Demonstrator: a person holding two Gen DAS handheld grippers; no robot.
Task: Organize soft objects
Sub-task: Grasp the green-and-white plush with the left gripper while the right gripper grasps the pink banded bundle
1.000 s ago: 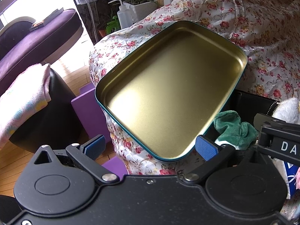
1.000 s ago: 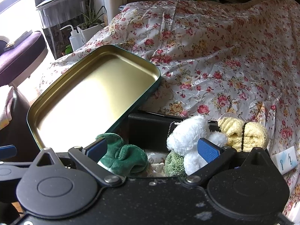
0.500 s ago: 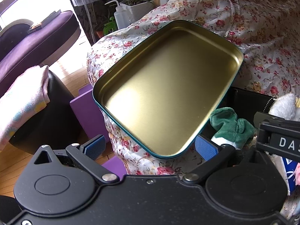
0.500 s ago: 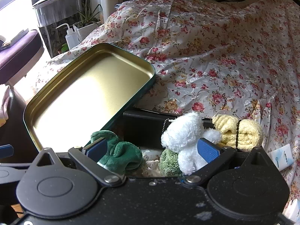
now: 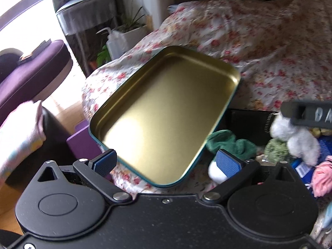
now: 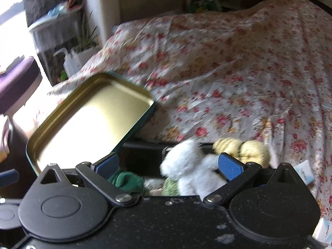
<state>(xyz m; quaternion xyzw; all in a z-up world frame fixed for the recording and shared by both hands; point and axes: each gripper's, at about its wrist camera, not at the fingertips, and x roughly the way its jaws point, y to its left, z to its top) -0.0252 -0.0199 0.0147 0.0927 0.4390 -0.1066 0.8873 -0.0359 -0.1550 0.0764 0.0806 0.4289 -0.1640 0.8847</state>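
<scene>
A gold tin lid with a teal rim leans tilted on the flowered bed cover; it also shows in the right wrist view. Beside it lie soft things: a green cloth, a white plush toy, a yellow rolled towel, a green fuzzy ball and pink yarn. My left gripper is open and empty below the lid's near edge. My right gripper is open, above the green cloth and the white plush toy.
A black box stands behind the soft things. The flowered cover spreads over the bed. To the left are a purple sofa, a purple block, a folded pastel towel, a squeeze bottle and a plant.
Both grippers have lifted and pulled back with blur. The lid and soft things sit lower and smaller in both views. More soft things show at the left view's right edge.
</scene>
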